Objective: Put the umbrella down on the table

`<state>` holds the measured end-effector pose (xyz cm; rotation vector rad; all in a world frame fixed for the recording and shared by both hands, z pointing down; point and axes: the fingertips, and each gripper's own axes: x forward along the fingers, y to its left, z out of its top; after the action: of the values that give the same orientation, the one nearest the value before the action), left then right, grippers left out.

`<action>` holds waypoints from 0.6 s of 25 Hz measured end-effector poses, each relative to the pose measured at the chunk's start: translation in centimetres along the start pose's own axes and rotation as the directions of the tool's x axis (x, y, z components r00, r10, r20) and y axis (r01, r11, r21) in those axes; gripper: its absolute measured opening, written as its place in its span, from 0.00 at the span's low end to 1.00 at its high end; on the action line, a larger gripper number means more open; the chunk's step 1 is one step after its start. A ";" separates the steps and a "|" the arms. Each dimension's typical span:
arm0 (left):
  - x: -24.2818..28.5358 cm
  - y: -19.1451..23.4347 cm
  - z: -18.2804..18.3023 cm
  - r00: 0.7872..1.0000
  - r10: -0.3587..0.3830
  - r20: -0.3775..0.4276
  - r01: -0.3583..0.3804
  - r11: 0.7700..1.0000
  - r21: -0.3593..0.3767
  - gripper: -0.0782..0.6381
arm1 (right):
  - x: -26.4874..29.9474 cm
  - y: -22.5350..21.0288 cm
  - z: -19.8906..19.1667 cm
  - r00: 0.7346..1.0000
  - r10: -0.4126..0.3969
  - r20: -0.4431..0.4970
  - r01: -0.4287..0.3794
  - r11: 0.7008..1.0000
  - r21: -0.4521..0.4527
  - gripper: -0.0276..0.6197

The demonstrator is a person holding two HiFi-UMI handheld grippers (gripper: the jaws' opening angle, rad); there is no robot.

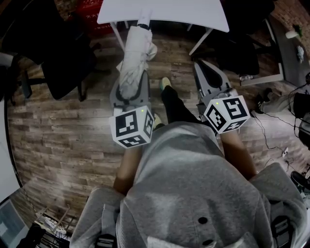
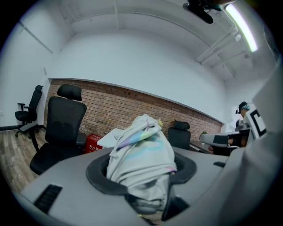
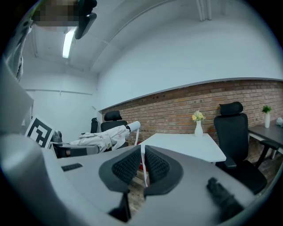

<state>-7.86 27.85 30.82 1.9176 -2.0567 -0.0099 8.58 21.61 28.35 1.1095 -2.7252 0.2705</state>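
Observation:
A folded white umbrella [image 1: 134, 58] with faint pastel stripes sticks out forward from my left gripper [image 1: 131, 80], whose jaws are shut on its bundled lower part. Its tip reaches the near edge of the white table [image 1: 193, 12]. In the left gripper view the umbrella's fabric [image 2: 141, 152] fills the space between the pads. My right gripper [image 1: 207, 68] hovers beside it over the wooden floor, jaws shut with nothing between them [image 3: 142, 165]. From the right gripper view the umbrella [image 3: 99, 137] lies level at the left, and the table [image 3: 185, 143] stands just ahead.
Black office chairs stand at the left [image 1: 63, 63] and beyond the table [image 3: 232, 128]. A white vase with flowers [image 3: 198, 123] stands on the table's far side. A red box [image 1: 92, 12] sits on the floor by the table. Cables [image 1: 276, 140] trail at the right.

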 end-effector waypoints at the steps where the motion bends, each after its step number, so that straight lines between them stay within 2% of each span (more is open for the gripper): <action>1: 0.1 0.1 0.0 1.000 0.003 0.000 -0.003 1.000 0.001 0.44 | 0.2 -0.1 0.0 1.000 0.002 0.000 -0.002 1.000 0.000 0.10; 11: 3.1 0.6 0.5 1.000 0.022 -0.010 -0.022 1.000 0.008 0.44 | 3.1 -2.5 0.4 1.000 0.013 0.000 -0.013 1.000 0.011 0.10; 15: 4.9 1.1 0.7 1.000 0.012 0.006 -0.012 1.000 -0.018 0.44 | 4.9 -3.7 0.4 1.000 0.007 -0.008 -0.007 1.000 0.004 0.10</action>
<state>-9.29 23.07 31.53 1.8971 -2.0647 -0.0320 7.69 15.69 29.49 1.0973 -2.7237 0.2807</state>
